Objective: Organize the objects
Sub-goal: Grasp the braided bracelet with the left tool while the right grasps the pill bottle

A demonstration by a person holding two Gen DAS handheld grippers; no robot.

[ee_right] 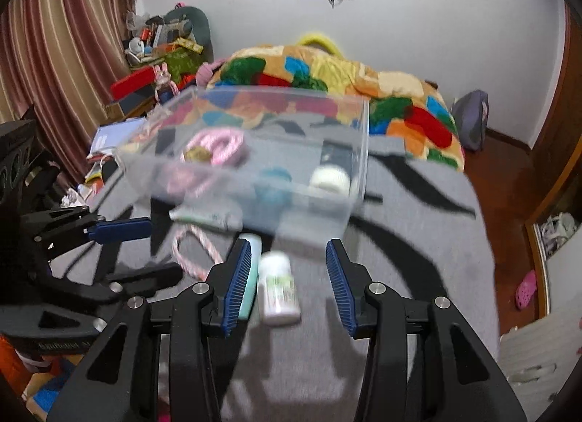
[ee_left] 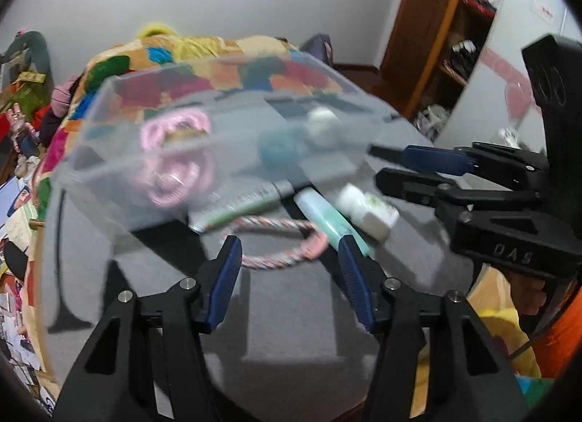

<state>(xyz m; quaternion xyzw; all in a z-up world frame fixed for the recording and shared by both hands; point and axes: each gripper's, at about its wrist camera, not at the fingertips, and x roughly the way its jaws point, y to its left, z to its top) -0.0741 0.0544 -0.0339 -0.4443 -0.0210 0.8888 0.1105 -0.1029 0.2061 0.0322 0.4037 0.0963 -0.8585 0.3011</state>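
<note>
A clear plastic bin (ee_left: 203, 138) (ee_right: 254, 167) sits on the grey bed cover. It holds a pink coiled item (ee_left: 174, 160) (ee_right: 218, 145), a teal ball (ee_left: 278, 147) (ee_right: 272, 185) and a white roll (ee_left: 322, 123) (ee_right: 331, 176). In front of it lie a tube (ee_left: 236, 205) (ee_right: 207, 218), a pink rope ring (ee_left: 280, 243) (ee_right: 192, 251), a mint tube (ee_left: 327, 218) (ee_right: 251, 276) and a white bottle (ee_left: 367, 209) (ee_right: 278, 289). My left gripper (ee_left: 289, 280) (ee_right: 145, 247) is open and empty above the rope ring. My right gripper (ee_right: 287, 283) (ee_left: 378, 165) is open, its fingers either side of the white bottle.
A colourful quilt (ee_right: 327, 87) is heaped behind the bin. Clutter and striped curtains (ee_right: 54, 58) stand on the left. A wooden shelf (ee_left: 465, 22) and wood floor (ee_right: 509, 182) lie on the right. A dark bag (ee_right: 471, 120) leans by the wall.
</note>
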